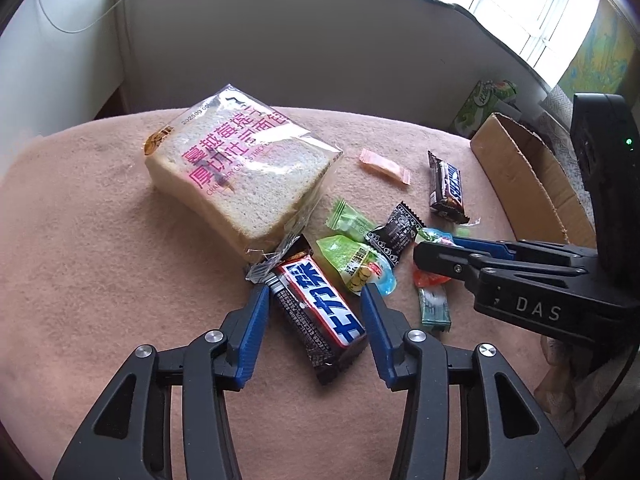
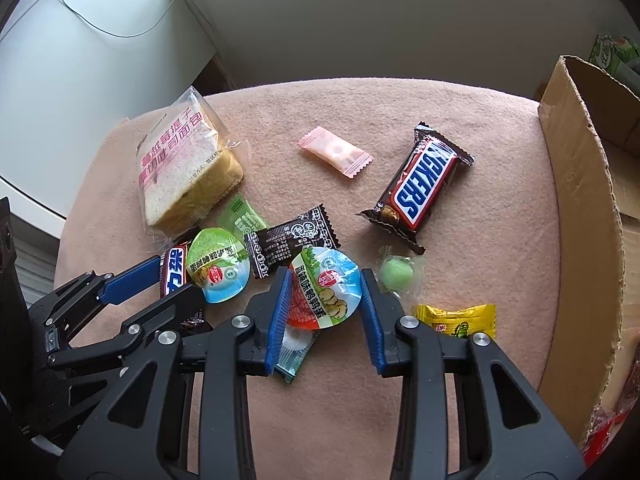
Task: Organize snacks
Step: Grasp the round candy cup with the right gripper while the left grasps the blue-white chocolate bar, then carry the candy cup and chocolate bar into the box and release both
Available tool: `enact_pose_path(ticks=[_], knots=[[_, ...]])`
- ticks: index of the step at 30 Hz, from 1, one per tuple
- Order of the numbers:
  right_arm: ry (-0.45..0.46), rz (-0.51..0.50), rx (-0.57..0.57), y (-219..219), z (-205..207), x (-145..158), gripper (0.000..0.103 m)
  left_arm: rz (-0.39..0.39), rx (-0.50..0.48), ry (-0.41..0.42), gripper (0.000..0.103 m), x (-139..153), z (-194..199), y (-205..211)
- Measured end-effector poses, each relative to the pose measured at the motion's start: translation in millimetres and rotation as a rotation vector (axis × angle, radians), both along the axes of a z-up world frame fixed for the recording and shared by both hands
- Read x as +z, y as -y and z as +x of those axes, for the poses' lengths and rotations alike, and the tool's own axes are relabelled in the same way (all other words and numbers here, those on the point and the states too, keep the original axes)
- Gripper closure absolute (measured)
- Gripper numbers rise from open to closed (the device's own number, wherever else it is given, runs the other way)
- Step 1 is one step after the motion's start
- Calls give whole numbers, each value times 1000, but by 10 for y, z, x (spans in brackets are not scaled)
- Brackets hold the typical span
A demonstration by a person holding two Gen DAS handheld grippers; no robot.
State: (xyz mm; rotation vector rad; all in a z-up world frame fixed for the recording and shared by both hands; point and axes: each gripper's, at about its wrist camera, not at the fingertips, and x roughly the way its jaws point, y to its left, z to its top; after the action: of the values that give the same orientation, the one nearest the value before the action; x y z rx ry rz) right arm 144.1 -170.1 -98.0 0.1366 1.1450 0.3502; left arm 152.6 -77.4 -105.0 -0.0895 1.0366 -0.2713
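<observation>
Left wrist view: the left gripper points down at a pink felt cloth, its blue pads set on either side of a Chinese-label Snickers bar. The left pad touches the wrapper; whether the right pad presses it I cannot tell, so the grip is unsure. The bagged sliced bread lies just beyond, its clear plastic tail touching the bar's far end. To the right the sweets crowd together: a green-lidded cup, a black sachet, a pale green sweet. A pink sachet and an English-label Snickers bar lie apart with bare cloth around them. The right gripper reaches in from the right. The cardboard box stands at the cloth's right edge. Left of the bread and nearer the camera the cloth is open.

Right wrist view: the right gripper has its pads clamped against both sides of a round cup with a red, green and blue lid, which lies over a teal packet. A green ball sweet sits just right of the right finger, a yellow packet nearer the camera. The left gripper straddles its bar at the lower left. The box wall runs along the right edge, with bare cloth between it and the sweets.
</observation>
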Motion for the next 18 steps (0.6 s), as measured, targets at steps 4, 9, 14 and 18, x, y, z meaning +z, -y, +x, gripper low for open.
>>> enact_pose_path(ticks=[4,9,14,18], knots=[[1,7,3,22,-56,8,70,-8,-9,6,64,-47,-17,-15],[3,30,-1,44,-107,22,74,-34,-9,6,73,-24,-105,-118],[15,44,-7,101,-179,75,75,-49,0,9,74,0,-201,-230],[26,60,-15,174,-248,128,75,-71,9,16,74,37,-264,-296]])
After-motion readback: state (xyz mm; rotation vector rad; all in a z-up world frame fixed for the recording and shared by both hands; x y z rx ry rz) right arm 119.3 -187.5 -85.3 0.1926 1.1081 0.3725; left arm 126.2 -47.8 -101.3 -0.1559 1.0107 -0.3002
